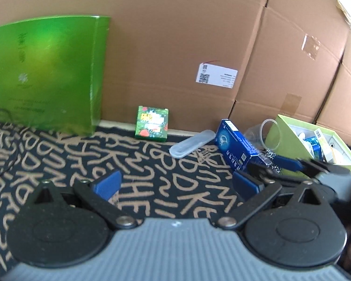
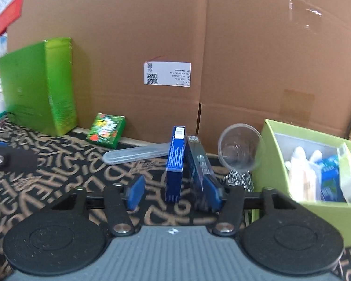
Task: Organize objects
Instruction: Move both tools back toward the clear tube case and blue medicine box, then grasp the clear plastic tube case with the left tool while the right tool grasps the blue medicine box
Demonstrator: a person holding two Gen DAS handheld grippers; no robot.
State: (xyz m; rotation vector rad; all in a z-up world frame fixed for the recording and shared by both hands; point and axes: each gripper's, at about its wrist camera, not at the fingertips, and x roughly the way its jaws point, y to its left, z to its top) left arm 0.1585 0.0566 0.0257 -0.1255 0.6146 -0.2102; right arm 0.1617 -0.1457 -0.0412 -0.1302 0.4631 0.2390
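Note:
A dark blue carton [image 2: 174, 171] stands on its edge on the black lettered cloth [image 2: 58, 164], between the fingers of my right gripper [image 2: 173, 192]. The right pad [image 2: 211, 192] lies against the carton's dark side, while the left pad [image 2: 135, 190] stands apart from it, so the jaws are open. In the left wrist view the same carton [image 1: 234, 147] and the right gripper [image 1: 276, 164] appear at the right. My left gripper [image 1: 176, 183] hovers open over the cloth [image 1: 152, 164] with nothing between its pads.
Cardboard boxes [image 1: 175, 46] wall off the back. A tall green box [image 2: 39, 86] stands at the left, then a small flowery green box [image 2: 105, 131]. A clear flat case [image 2: 138, 153] and a clear cup [image 2: 239, 147] flank the carton. At the right is an open lime bin [image 2: 269, 164] with items.

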